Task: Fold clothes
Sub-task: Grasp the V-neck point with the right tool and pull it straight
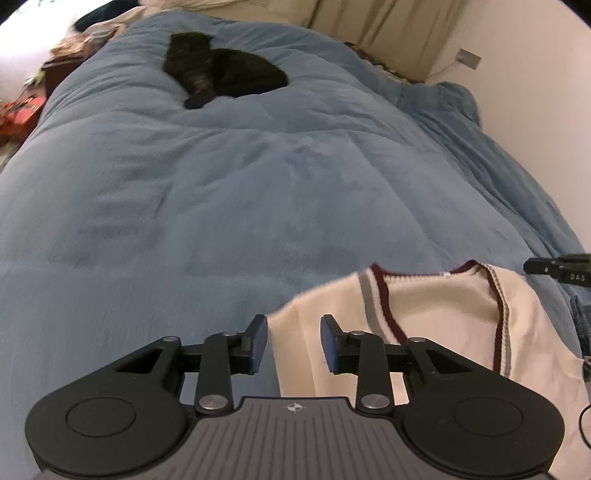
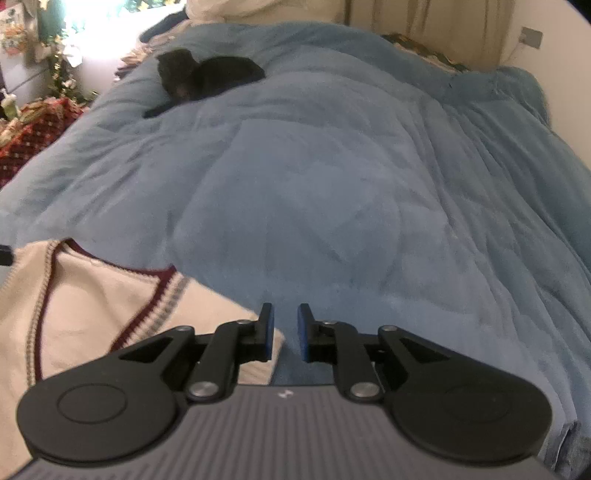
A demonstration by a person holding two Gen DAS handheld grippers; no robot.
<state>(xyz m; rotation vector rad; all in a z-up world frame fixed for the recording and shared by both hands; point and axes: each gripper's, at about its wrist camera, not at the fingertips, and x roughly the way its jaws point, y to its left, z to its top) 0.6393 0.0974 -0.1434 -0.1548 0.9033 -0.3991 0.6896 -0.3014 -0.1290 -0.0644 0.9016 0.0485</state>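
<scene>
A cream knit V-neck garment with maroon and grey trim [image 1: 436, 314] lies on the blue bedspread [image 1: 240, 192] near the front edge. My left gripper [image 1: 293, 341] is open over its left shoulder edge, holding nothing. In the right wrist view the same garment [image 2: 92, 306] lies at lower left. My right gripper [image 2: 284, 330] is open just past its right shoulder corner, over the blue bedspread [image 2: 332, 203], holding nothing. The tip of the right gripper shows at the right edge of the left wrist view [image 1: 557, 267].
A black cat [image 1: 221, 70] lies on the far part of the bed, also in the right wrist view [image 2: 207, 77]. Red patterned items [image 2: 33, 136] sit left of the bed. A wall [image 1: 535, 92] runs along the right side, curtains [image 1: 388, 26] behind.
</scene>
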